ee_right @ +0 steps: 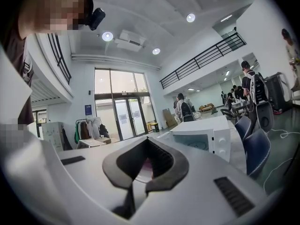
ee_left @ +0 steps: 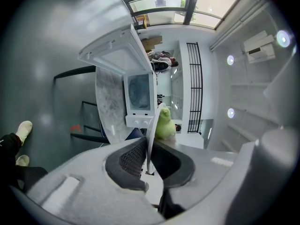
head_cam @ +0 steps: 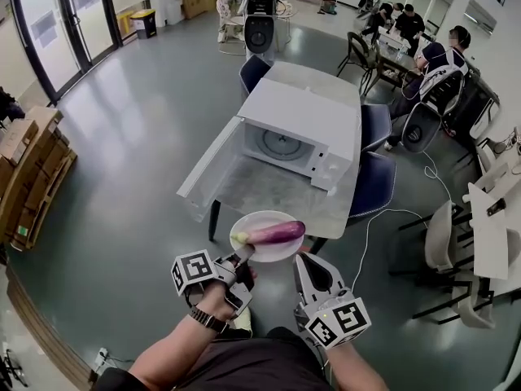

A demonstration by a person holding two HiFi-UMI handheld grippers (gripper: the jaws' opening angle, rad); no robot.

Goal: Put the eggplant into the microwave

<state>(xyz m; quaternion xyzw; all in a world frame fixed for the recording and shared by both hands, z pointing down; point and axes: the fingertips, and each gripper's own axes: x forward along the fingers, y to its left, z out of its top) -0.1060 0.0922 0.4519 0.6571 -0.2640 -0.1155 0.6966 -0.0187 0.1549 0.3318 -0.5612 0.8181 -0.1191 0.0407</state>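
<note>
A purple eggplant (head_cam: 278,232) with a green stem end lies on a white plate (head_cam: 260,249) held in the air in front of the table. My left gripper (head_cam: 243,253) is rolled on its side and shut on the plate's near rim. In the left gripper view the plate (ee_left: 150,135) shows edge-on between the pads, with the green stem end (ee_left: 164,123) beyond. My right gripper (head_cam: 299,257) is shut and empty, its tips beside the plate's right rim. The white microwave (head_cam: 303,129) stands on the table with its door (head_cam: 213,163) swung open.
The microwave stands on a pale table (head_cam: 260,190) with blue chairs (head_cam: 373,182) to its right. Cardboard boxes (head_cam: 28,169) are stacked at the left. A white table (head_cam: 496,210), chairs and a white cable on the floor are at the right. People sit at tables far back right.
</note>
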